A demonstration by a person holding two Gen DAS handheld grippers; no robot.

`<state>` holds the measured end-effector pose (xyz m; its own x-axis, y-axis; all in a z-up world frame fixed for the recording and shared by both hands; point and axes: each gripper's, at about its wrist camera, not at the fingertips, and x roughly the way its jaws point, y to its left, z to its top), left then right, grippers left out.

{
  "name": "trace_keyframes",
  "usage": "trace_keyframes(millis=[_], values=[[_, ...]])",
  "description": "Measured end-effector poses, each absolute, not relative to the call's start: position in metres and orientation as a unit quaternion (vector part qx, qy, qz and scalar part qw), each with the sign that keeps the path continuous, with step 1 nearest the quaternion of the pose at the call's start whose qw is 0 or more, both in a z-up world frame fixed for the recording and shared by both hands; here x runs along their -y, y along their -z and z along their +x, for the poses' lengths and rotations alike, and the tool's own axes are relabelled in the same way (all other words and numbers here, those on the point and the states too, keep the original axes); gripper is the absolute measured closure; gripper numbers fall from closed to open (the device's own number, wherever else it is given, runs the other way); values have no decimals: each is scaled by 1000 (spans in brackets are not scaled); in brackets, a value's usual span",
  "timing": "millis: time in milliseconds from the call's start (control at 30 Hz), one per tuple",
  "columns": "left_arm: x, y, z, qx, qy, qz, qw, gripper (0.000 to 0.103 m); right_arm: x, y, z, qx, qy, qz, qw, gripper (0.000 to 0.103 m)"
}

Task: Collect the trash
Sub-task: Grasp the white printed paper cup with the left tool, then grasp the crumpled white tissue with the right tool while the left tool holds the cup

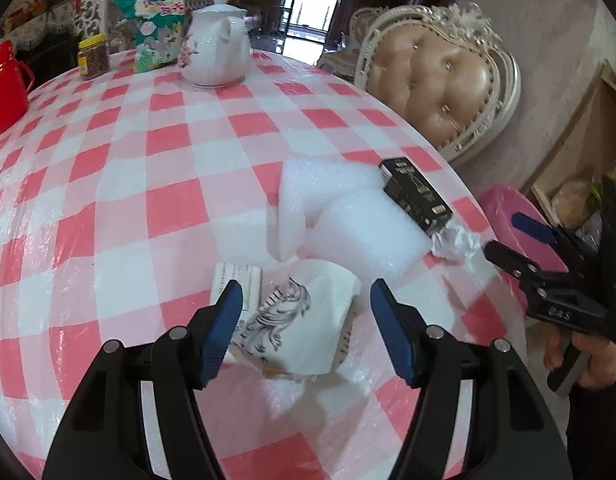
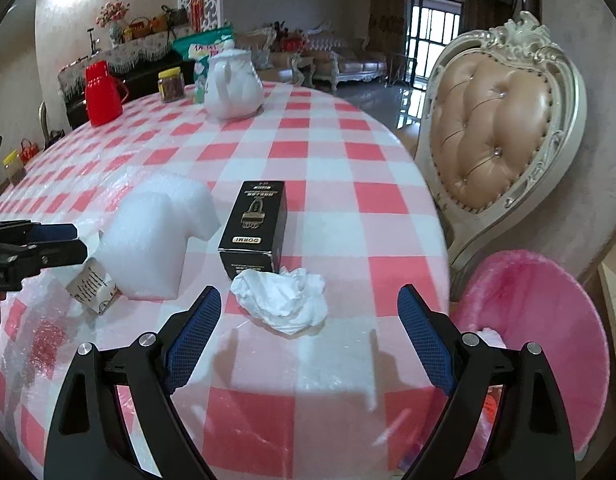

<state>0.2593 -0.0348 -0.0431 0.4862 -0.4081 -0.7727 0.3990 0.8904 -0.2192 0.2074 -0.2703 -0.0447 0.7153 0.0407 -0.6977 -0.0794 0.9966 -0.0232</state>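
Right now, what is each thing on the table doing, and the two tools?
Left tool: open, around the paper cup.
Right tool: open, before the tissue.
Paper cup: tipped over.
Tissue: crumpled.
Black box: closed, lying flat.
Foam: resting on table.
Teapot: upright, lid on.
Bin: open, pink liner.

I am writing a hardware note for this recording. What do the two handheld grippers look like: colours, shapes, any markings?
Both look alike. The left gripper and the right gripper have glossy black, wedge-shaped plastic arms with slot cut-outs and round silver pivot pins. The fingers carry blue pads with a fine mesh texture. The left view shows small embossed lettering on the right gripper's side, too blurred to read, and a bare hand on its grey handle.
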Motion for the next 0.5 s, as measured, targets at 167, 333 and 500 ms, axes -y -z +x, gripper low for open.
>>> trace_keyframes(millis=[167, 333, 500], values=[[44, 52, 258, -464, 231, 27, 855, 39, 262, 52, 214, -388, -40, -35, 920, 18], [52, 57, 259, -472, 215, 54, 853, 46, 258, 57, 220, -402, -44, -33, 914, 26], [58, 57, 259, -469, 207, 66, 856, 47, 256, 65, 226, -417, -47, -32, 907, 40]])
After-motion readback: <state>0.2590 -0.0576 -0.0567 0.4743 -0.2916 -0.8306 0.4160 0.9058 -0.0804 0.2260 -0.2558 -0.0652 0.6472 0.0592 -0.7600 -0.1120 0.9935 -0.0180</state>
